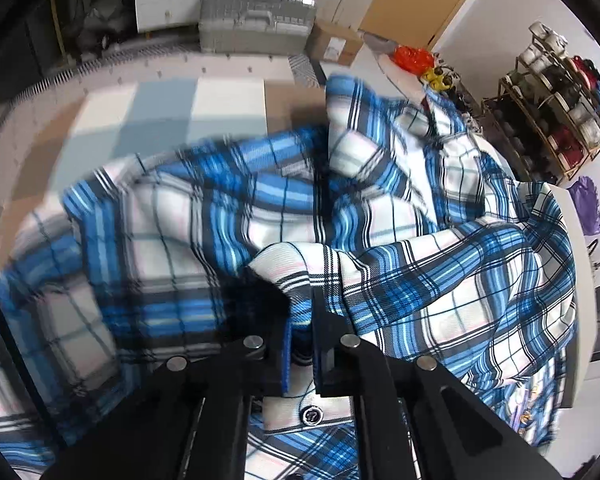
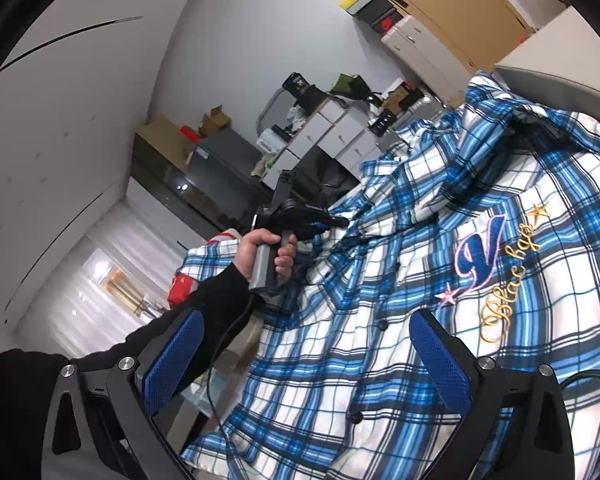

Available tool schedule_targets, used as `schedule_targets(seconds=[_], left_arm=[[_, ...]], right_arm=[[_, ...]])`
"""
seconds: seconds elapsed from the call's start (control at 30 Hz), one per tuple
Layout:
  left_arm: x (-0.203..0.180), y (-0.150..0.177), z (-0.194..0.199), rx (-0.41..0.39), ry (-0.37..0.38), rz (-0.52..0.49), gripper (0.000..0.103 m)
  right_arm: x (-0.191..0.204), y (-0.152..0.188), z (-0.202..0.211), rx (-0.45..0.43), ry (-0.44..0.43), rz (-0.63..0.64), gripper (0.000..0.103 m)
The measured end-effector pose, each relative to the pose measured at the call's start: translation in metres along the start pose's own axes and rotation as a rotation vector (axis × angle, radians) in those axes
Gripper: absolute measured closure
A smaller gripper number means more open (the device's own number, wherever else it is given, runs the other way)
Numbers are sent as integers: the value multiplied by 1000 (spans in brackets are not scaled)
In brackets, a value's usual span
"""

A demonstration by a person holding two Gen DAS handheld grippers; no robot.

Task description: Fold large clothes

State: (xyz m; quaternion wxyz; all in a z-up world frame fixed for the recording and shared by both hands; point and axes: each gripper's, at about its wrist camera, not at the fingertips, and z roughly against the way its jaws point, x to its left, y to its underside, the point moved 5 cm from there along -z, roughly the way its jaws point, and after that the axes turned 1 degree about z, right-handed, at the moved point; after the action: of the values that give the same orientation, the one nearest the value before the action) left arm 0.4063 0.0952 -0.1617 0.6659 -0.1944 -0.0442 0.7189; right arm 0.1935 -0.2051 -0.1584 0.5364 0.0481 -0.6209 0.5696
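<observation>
Plaid shirt [image 1: 228, 216] over pale table [image 1: 576, 280], shoe rack [image 1: 552, 116] beyond.

Plaid shirt [image 2: 440, 280] bears an embroidered "V"; gold script beneath, roughly "Blac..."

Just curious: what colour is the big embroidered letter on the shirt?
Blue embroidered letter, outlined in pink; clearest in the right wrist view.

Plaid shirt [image 1: 380, 216] blurred at left; its lower hem cut off by the frame.
</observation>
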Motion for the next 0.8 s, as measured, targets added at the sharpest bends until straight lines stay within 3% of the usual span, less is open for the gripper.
schedule_targets(seconds=[0.13, 0.27, 0.37, 0.53, 0.6, 0.67, 0.7, 0.8], left_arm=[[-1, -12, 31, -110, -13, -31, 101], [13, -17, 58, -239, -44, 6, 102], [29, -11, 38, -174, -76, 49, 102], [46, 8, 5, -69, -192, 61, 97], [50, 11, 2, -52, -206, 70, 91], [52, 7, 4, -28, -237, 90, 63], [55, 7, 5, -8, -245, 102, 59], [54, 1, 24, -35, -226, 103, 58]], right_arm=[[4, 4, -4, 11, 5, 14, 0], [7, 9, -7, 16, 15, 23, 0], [8, 12, -10, 27, 25, 26, 0], [8, 13, -16, 47, 52, 28, 0], [11, 13, -16, 52, 55, 34, 0], [15, 15, -17, 60, 56, 40, 0], [17, 16, -18, 64, 61, 45, 0], [23, 17, -17, 67, 67, 58, 0]])
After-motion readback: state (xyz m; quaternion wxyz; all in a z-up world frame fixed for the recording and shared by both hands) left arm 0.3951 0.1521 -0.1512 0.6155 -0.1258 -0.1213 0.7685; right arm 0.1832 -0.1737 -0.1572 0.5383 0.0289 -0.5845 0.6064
